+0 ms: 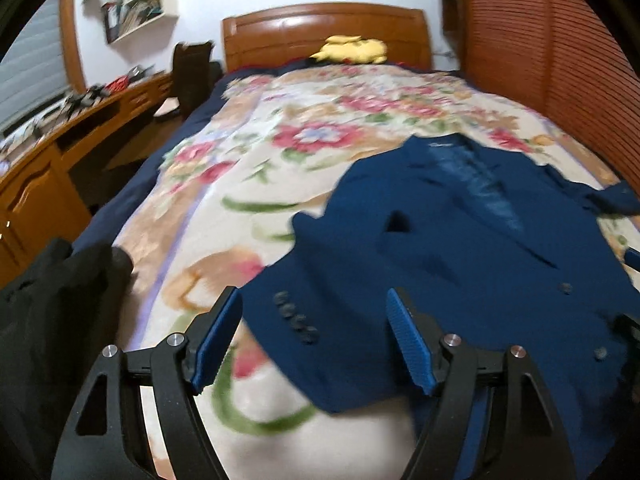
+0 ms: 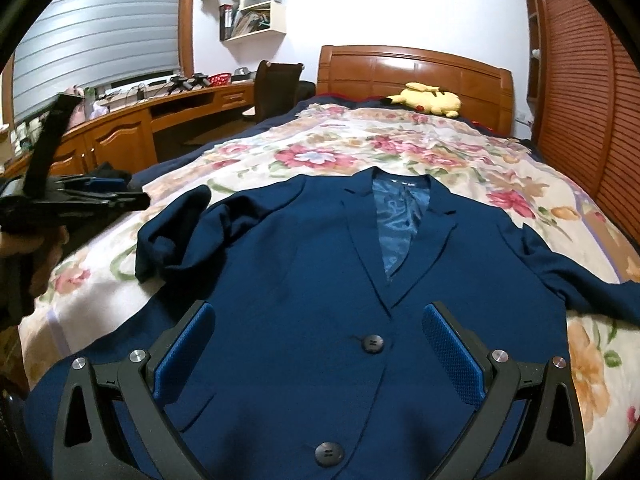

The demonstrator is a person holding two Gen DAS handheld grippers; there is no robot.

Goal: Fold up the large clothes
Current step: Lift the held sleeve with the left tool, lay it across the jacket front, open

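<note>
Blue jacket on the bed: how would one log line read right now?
blue jacket: flat on floral blanket, front up | left fingers: open, empty | right fingers: open, empty

Black gripper [image 2: 318,356] frames, blue ribbed pads, silver screws.

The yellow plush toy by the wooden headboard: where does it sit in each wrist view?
Left wrist view: yellow plush toy at top centre, against the brown wooden headboard.
Right wrist view: the toy at upper right of centre, before the headboard.
Shared landmark: that headboard.
</note>
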